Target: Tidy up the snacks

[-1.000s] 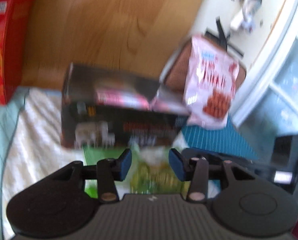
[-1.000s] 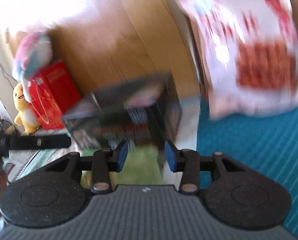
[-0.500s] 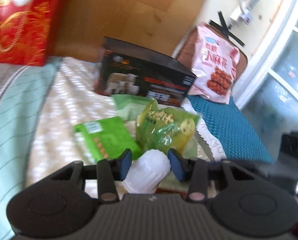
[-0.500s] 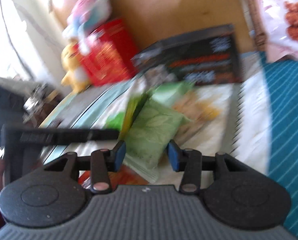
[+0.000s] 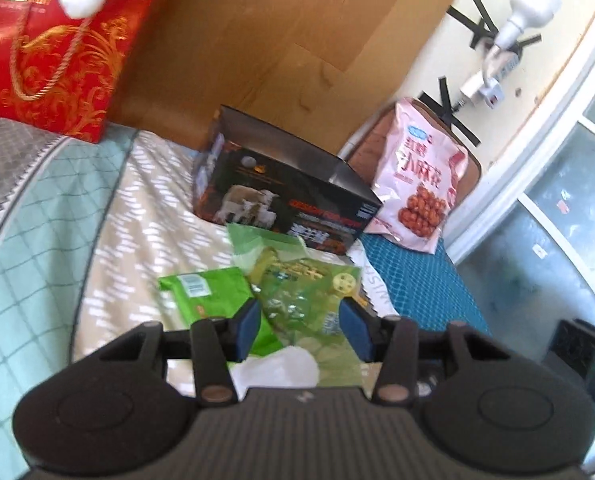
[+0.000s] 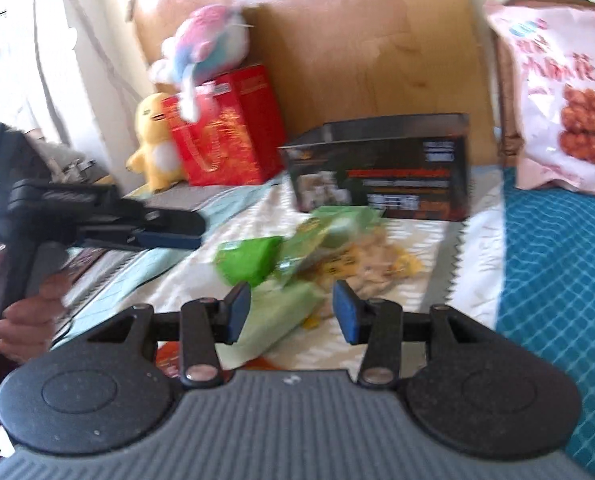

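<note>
Several green snack packets lie in a loose pile on the bed: a bright green one (image 5: 213,296), a clear green one (image 5: 305,292) and a pale green one (image 6: 281,316). A black box (image 5: 289,196) stands behind them, also in the right wrist view (image 6: 381,168). A pink snack bag (image 5: 421,176) leans at the right. My left gripper (image 5: 301,326) is open and empty just above the pile. My right gripper (image 6: 291,312) is open and empty over the pale green packet. The left gripper's fingers (image 6: 153,236) show in the right wrist view.
A red gift box (image 5: 53,56) stands at the back left with plush toys (image 6: 157,140) beside it. A wooden headboard (image 5: 281,40) runs behind. A teal mat (image 5: 417,280) covers the bed's right part. A white object (image 5: 281,364) lies under the left gripper.
Both grippers pulled back and tilted down from the black box, so the pile of green packets came into view below them. Both stayed open.
</note>
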A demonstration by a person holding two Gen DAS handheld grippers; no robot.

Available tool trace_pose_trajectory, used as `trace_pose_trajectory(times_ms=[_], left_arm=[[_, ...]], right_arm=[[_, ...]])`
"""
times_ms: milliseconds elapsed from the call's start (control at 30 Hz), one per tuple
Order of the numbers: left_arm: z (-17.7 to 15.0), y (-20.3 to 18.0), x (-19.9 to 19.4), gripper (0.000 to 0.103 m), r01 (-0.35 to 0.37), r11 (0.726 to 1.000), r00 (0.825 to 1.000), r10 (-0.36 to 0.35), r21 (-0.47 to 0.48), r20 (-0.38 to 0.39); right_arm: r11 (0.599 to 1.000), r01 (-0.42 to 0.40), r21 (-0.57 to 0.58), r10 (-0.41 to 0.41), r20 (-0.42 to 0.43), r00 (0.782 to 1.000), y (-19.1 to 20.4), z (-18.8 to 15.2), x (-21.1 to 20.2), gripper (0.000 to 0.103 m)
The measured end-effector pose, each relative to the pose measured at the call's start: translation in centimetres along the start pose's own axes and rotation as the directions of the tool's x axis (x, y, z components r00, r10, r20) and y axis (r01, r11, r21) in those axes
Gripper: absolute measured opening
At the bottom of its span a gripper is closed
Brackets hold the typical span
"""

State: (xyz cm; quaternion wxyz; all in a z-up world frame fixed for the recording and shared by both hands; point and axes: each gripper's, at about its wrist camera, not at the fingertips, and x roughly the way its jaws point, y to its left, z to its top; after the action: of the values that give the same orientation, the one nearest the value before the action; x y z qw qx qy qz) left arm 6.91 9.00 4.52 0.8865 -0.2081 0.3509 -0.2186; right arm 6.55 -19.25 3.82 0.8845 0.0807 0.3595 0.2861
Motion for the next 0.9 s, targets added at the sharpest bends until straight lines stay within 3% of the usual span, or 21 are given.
trace_pose_trajectory(times_ms=[233, 300, 367, 600, 733, 800, 900], left_arm=[[1.6, -0.2, 3.1, 0.047, -0.043, 0.999, 0.999, 0.043, -0.001, -0.020], [2.2, 0.3, 3.9, 0.049, -0.063, 0.998, 0.998, 0.063, -0.016, -0.025], [2.5, 0.7, 4.5, 0.050, -0.075, 0.997, 0.997, 0.074, -0.024, -0.033], [3.2, 0.8, 5.5, 0.063, -0.044, 0.999, 0.998, 0.044, -0.001, -0.054], [3.7, -0.2, 7.2, 0.063, -0.009, 1.000, 0.996, 0.010, 0.017, -0.088], [4.0, -1.0, 8.0, 0.072, 0.003, 0.999, 0.995, 0.001, 0.044, -0.097], [4.4, -2.1, 9.5, 0.074, 0.007, 0.997, 0.993, 0.002, 0.079, -0.120]], right_arm=[[0.961, -0.098, 0.259, 0.105, -0.014, 0.994, -4.3, 1.5, 2.9, 0.045], [0.945, -0.146, 0.292, 0.159, -0.021, 0.987, -4.3, 1.8, 4.1, 0.036], [0.945, -0.151, 0.290, 0.170, -0.041, 0.985, -4.2, 1.9, 5.3, 0.005], [0.932, -0.060, 0.359, 0.062, 0.006, 0.998, -8.4, 2.6, 3.5, 0.005], [0.920, -0.055, 0.388, 0.060, -0.001, 0.998, -9.5, 1.8, 3.7, 0.006], [0.930, -0.048, 0.365, 0.052, -0.001, 0.999, -9.2, 1.7, 3.7, 0.006], [0.936, -0.038, 0.350, 0.041, 0.000, 0.999, -8.9, 1.4, 3.6, 0.006]])
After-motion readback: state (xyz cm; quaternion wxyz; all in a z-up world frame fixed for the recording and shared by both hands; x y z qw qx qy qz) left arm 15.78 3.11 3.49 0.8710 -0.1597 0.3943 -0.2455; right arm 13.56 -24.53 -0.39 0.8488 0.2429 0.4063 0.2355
